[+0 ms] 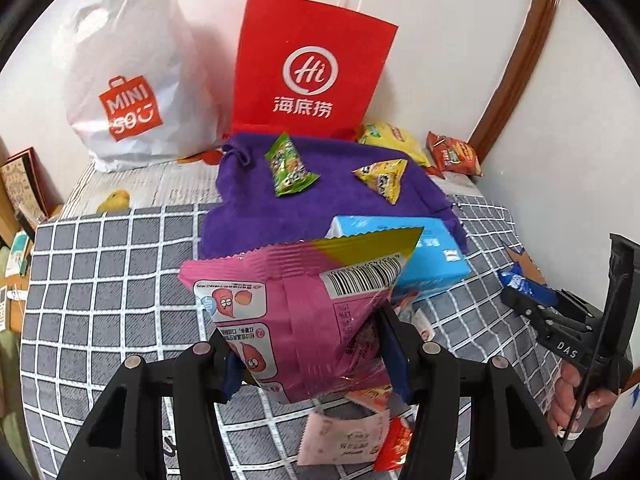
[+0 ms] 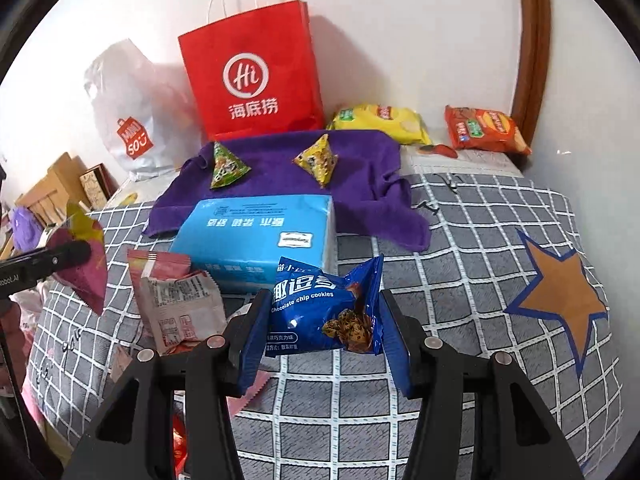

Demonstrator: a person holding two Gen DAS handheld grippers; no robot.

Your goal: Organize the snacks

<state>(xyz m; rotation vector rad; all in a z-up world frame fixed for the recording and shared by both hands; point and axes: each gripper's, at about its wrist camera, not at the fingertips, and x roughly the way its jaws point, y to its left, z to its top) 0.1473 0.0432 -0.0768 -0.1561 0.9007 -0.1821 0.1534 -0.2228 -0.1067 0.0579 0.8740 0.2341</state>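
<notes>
My left gripper [image 1: 308,344] is shut on a pink snack packet [image 1: 296,312] and holds it above the checked cloth; the packet also shows at the left of the right wrist view [image 2: 86,268]. My right gripper [image 2: 324,316] is shut on a blue chocolate chip cookie packet [image 2: 324,308], held above the cloth in front of a blue tissue pack [image 2: 256,232]. A green triangular snack [image 2: 226,166] and a yellow triangular snack [image 2: 318,160] lie on a purple towel [image 2: 360,184]. The right gripper shows at the right of the left wrist view [image 1: 532,300].
A red Haidilao paper bag [image 2: 256,76] and a white Miniso plastic bag [image 2: 128,112] stand against the wall. A yellow chip bag [image 2: 380,120] and an orange snack bag [image 2: 486,128] lie at the back right. Several small packets [image 2: 176,304] lie on the grey checked cloth [image 2: 460,280].
</notes>
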